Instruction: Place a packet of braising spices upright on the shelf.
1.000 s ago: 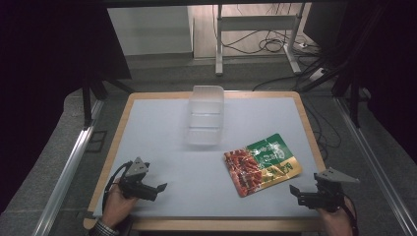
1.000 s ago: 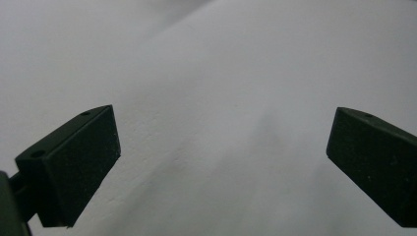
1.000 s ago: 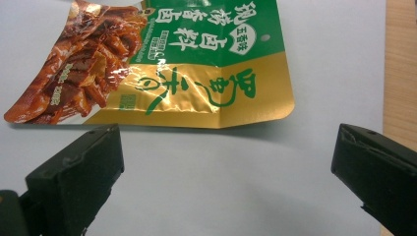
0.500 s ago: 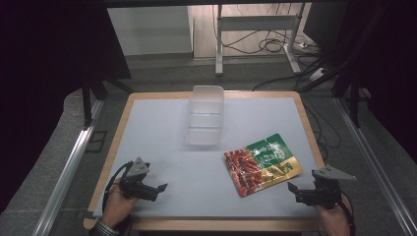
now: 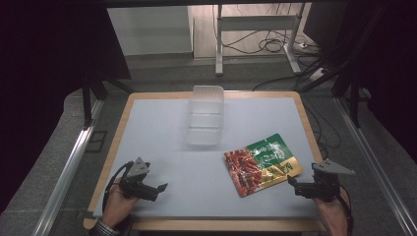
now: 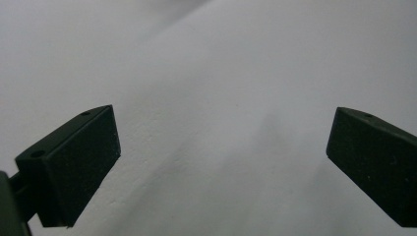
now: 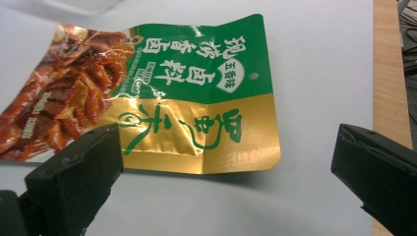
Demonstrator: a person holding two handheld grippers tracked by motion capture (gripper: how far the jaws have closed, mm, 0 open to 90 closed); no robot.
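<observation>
A flat food pouch, printed red, green and gold, lies on the white mat at the right front. In the right gripper view the pouch lies just beyond the jaws, its gold end nearest. My right gripper is open, low at the mat's right front corner, a short way from the pouch's gold edge, holding nothing. My left gripper is open near the left front of the mat, over bare mat. A clear plastic container stands at the back middle.
The white mat covers a wooden table with its edge showing all round. Metal rails run along both sides. Cables and a table frame lie on the floor behind.
My right gripper has crept slightly left toward the pouch. The left gripper and the pouch stay where they were.
</observation>
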